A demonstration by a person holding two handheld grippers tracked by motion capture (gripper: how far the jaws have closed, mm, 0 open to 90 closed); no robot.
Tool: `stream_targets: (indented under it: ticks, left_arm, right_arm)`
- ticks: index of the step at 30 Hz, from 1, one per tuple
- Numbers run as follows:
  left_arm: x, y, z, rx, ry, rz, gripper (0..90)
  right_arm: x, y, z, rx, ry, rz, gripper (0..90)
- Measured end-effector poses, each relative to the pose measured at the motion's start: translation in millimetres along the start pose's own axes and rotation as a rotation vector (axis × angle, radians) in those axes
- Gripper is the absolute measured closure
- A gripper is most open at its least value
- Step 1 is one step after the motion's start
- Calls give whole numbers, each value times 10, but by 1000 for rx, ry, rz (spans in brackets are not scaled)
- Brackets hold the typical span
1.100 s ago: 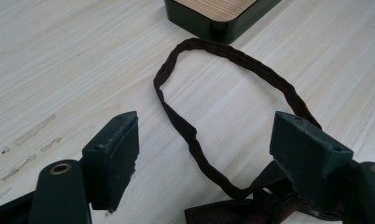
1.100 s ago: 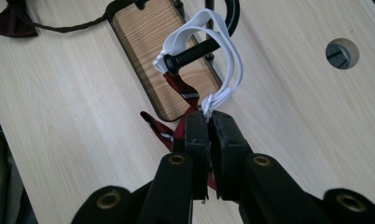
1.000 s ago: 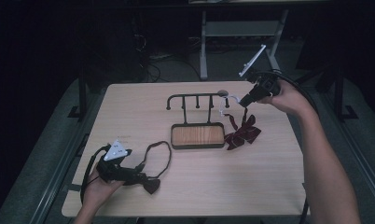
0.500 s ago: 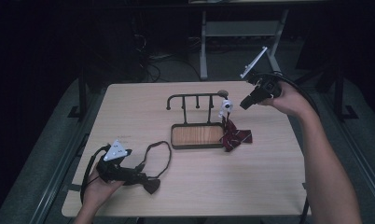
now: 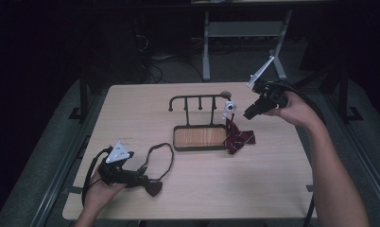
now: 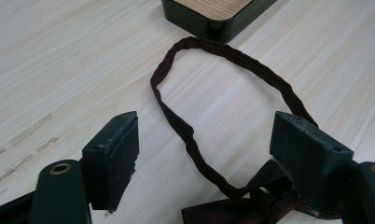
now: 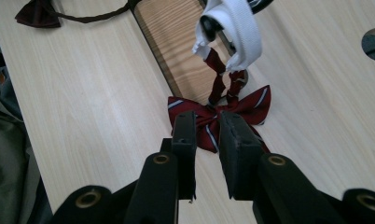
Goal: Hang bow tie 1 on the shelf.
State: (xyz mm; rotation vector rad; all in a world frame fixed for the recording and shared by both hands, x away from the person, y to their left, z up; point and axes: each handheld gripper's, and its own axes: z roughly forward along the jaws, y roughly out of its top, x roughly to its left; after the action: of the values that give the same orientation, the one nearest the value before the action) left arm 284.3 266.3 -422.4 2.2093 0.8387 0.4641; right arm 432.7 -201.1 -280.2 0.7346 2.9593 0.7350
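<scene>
A light wooden table (image 5: 273, 189) seen from above, with a person's two forearms reaching in from the near edge, each hand holding one gripper. There are two bow ties and one rack.

The rack (image 5: 200, 120) stands near the middle of the table: a dark metal frame with a wood-grain base tray and a top rail carrying short pegs. A white elastic band (image 5: 229, 107) hangs from the right end of the rail. Below it, a red bow tie (image 5: 238, 138) with pale stripes lies on the table, touching the right end of the tray and joined to the white band by its red strap.

The right gripper (image 5: 248, 113) is held in the air just right of the rack, angled down toward the red bow tie. In the right gripper view its two black jaws stand nearly together with a narrow gap and nothing between them.

The left gripper (image 5: 143, 182) rests low at the near left of the table. In the left gripper view its jaws are spread wide apart, released, with nothing clamped. A dark brown bow tie (image 5: 153, 188) lies on the table at its tips, its thin strap (image 6: 209, 107) forming one open loop that reaches toward the tray's near left corner
</scene>
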Motion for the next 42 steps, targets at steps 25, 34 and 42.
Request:
stream_targets:
  ticks: [25, 34, 42]
  left_arm:
    - [-18, 0, 21, 1, -5, 4, 240]
    - [-28, 1, 29, 2, -8, 5, 240]
    - [-29, -2, 34, 3, -11, 0, 240]
  right_arm:
    - [180, -194, 92, -7, 21, -29, 620]
    - [219, -332, 143, -14, 31, -22, 596]
    - [239, -468, 209, -24, 45, -5, 562]
